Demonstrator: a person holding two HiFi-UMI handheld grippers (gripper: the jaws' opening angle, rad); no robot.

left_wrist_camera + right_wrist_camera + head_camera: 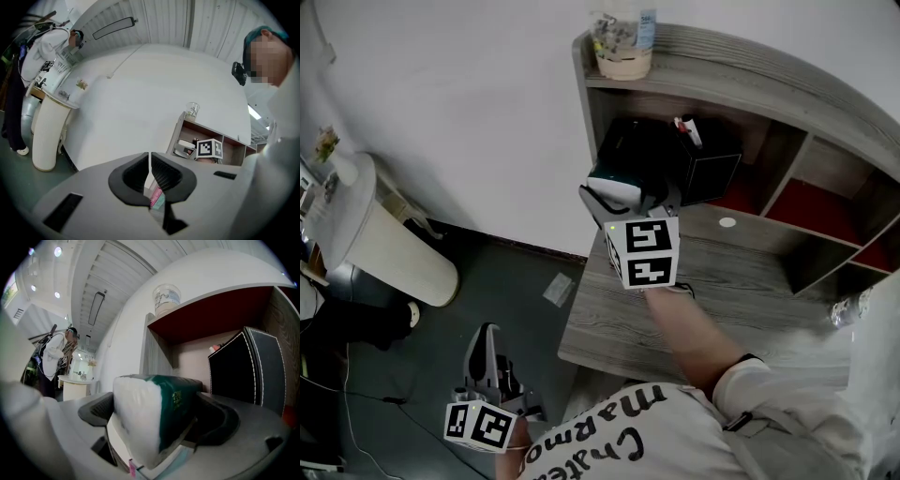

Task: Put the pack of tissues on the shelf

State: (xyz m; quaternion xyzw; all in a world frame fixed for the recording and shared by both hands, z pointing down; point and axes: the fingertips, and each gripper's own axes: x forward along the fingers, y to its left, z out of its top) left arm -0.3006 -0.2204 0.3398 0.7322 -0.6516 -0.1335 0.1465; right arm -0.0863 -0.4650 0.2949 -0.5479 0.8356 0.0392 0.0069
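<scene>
One pack of tissues (150, 418), white with a dark green wrap, is clamped across its width between the jaws of the right gripper (630, 204). The wrap is squeezed, with no slack showing. The pack is in the air and rests on nothing, at the near side of the left-hand open compartment of the shelf unit (769, 75).

That compartment already holds a black box (680, 155) with white stitching on its edges, sitting to the right and farther in. Free room looks to be on the left of the bay, beside the side wall. A clear jar (623, 42) stands on the top board above. The wooden desk (750, 281) lies under the gripper.

The left gripper (149, 171) has its jaws pressed together with nothing between them. It hangs low at the near left, well apart from the shelf, and has no part in this.

Step, as I read it: approach about complete, placement in hand. The next move calls for:
- pushing the pack farther in, left of the box
- lowering it until it bears on the compartment floor
- spreading the jaws and backing straight out

Main risk is clipping the box or the side wall.
</scene>
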